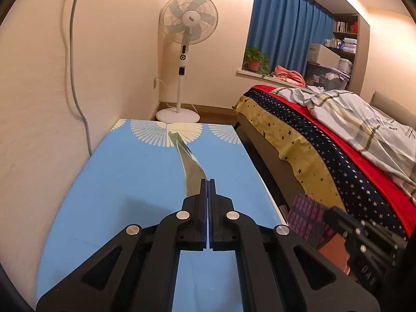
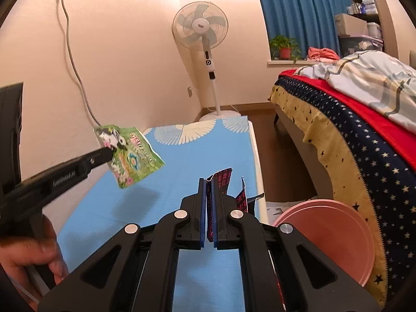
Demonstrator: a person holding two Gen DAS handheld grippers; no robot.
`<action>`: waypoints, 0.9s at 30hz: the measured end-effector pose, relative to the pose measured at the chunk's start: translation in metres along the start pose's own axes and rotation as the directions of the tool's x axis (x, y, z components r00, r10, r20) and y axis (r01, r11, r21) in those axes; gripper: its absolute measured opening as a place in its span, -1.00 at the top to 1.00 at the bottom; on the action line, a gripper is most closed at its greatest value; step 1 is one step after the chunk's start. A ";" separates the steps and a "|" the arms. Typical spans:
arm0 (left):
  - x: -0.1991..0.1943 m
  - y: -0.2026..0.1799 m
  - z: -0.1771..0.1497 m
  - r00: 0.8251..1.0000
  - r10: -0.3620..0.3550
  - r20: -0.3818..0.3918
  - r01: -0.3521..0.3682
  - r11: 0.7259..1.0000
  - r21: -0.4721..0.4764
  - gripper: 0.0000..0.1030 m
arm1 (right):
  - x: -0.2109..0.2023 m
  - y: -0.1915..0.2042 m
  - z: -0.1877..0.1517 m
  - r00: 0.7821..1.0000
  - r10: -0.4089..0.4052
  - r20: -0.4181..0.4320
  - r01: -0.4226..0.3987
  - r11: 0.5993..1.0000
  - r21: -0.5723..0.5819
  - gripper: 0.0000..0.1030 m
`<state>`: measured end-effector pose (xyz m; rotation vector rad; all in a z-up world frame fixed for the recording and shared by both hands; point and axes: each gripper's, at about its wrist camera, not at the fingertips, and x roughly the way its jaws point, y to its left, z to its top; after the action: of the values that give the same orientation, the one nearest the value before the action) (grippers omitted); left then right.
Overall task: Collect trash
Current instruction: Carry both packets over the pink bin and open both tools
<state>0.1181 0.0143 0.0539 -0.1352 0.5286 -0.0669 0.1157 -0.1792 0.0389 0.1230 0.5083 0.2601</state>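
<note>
We've got one wrapper per gripper, both lifted clear of the blue table (image 2: 166, 197). Left gripper (image 1: 207, 182) is clamped tight on the green wrapper (image 2: 128, 154): in its own view we see it edge-on, a thin strip running up from the tips; in the right view it hangs at mid-left, flat face toward us. Right gripper (image 2: 208, 182) is nearly closed on the dark wrapper (image 2: 223, 182), red print on it, bits sticking out above and to the right of the jaws. Both look like thin foil/plastic snack packs, so light, floppy, prob. slick and crinkly; they'll swing and could slide out of a loose pinch. Best hold imo is on a sealed edge or a corner w/ a deep bite, not the puffy middle. Pink round thing (image 2: 327, 236) at lower right, btw table and bed (image 2: 338, 135), looks like a bin or its lid; can't tell which. Fan (image 2: 202, 30) stands at the far end of the table, cable (image 2: 75, 70) runs down the wall at upper left. Bed's draped cover hangs just beside the pink thing and may crowd us there.
</note>
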 end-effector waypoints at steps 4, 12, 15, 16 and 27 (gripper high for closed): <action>-0.015 -0.006 -0.008 1.000 -0.012 0.007 0.012 1.000 0.009 1.00 | -0.015 0.000 0.002 1.000 -0.008 0.016 0.008 1.000 -0.014 0.92; -0.026 -0.013 -0.027 0.999 -0.042 0.002 0.042 0.999 0.006 1.00 | -0.039 -0.010 -0.004 0.999 -0.032 0.018 0.032 0.999 -0.016 0.92; -0.027 -0.015 -0.033 0.999 -0.050 0.003 0.050 0.999 0.010 1.00 | -0.046 -0.012 -0.004 0.999 -0.041 0.021 0.042 0.999 -0.016 0.92; -0.027 -0.016 -0.035 0.999 -0.052 0.002 0.052 0.999 0.011 1.00 | -0.047 -0.013 -0.005 0.999 -0.043 0.022 0.044 0.999 -0.016 0.92; -0.028 -0.021 -0.039 0.997 -0.082 0.004 0.082 0.996 0.020 1.00 | -0.053 -0.028 -0.009 0.997 -0.070 0.012 0.070 0.998 0.003 0.92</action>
<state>0.0741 -0.0086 0.0377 -0.1376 0.5171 -0.1520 0.0726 -0.2200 0.0511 0.1084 0.4998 0.1899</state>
